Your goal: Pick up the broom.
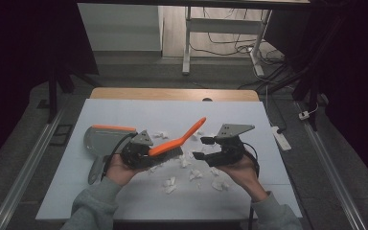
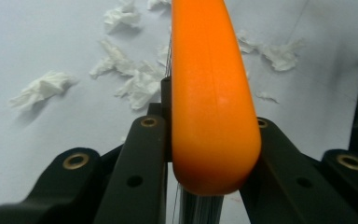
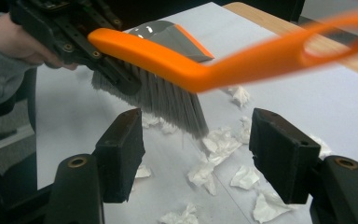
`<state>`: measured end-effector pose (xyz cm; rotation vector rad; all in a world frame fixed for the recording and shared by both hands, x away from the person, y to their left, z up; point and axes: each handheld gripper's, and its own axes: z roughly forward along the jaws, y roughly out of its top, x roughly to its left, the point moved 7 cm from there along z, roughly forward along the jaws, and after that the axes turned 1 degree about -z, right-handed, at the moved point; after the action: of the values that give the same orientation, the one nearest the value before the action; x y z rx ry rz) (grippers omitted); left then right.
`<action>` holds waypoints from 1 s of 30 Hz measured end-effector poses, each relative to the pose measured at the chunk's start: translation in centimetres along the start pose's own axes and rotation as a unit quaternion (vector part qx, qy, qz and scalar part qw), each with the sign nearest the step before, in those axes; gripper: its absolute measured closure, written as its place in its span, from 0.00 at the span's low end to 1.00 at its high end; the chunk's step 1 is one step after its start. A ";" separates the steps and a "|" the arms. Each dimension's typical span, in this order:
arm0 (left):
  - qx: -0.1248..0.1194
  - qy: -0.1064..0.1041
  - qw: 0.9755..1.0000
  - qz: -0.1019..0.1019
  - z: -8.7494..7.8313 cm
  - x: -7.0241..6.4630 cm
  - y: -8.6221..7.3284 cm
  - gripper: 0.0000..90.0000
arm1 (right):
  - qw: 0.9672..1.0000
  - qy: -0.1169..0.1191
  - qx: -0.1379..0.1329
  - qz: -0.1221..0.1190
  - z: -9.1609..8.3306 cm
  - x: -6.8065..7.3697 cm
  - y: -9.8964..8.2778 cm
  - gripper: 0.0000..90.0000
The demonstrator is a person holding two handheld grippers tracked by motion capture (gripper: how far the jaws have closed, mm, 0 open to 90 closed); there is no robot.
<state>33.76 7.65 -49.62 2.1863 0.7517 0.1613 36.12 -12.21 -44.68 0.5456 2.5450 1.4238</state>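
Observation:
My left gripper [image 1: 146, 154] is shut on the head end of an orange hand brush [image 1: 182, 138], whose handle points up and to the right. In the left gripper view the orange back of the brush [image 2: 209, 93] is clamped between the jaws of the left gripper [image 2: 205, 123]. The grey bristles [image 3: 168, 100] hang down over torn white paper scraps [image 3: 219, 142]. My right gripper [image 1: 200, 147] stands open just right of the brush, below its handle, with nothing between its fingers. In the right gripper view the right gripper [image 3: 198, 126] sits under the brush [image 3: 205, 70], apart from it.
A grey dustpan with an orange rim [image 1: 103, 139] lies on the white table cover [image 1: 124, 110] left of my left hand. Several paper scraps [image 1: 194, 173] are strewn near the table's middle. A white power strip [image 1: 281, 138] lies off the right edge.

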 end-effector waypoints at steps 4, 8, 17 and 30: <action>0.030 -0.007 0.999 0.024 0.2 -0.5 0.6 0.87 | 1.000 -0.003 0.003 -0.024 -0.2 0.6 0.8 0.38; 0.059 -0.016 0.996 0.061 0.1 -1.4 1.7 0.87 | 0.997 -0.007 0.033 -0.068 0.2 1.2 1.1 0.38; 0.102 -0.029 0.988 0.114 1.5 -3.1 2.1 0.87 | 0.991 0.032 0.098 -0.083 1.5 1.1 -0.2 0.40; 0.110 -0.054 0.981 0.152 1.4 -4.1 2.1 0.87 | 0.976 0.063 0.169 -0.124 3.0 1.8 -2.4 0.59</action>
<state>31.84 3.37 -48.53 2.4916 0.3846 0.1163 34.89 -10.33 -48.25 0.1723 2.8551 0.9765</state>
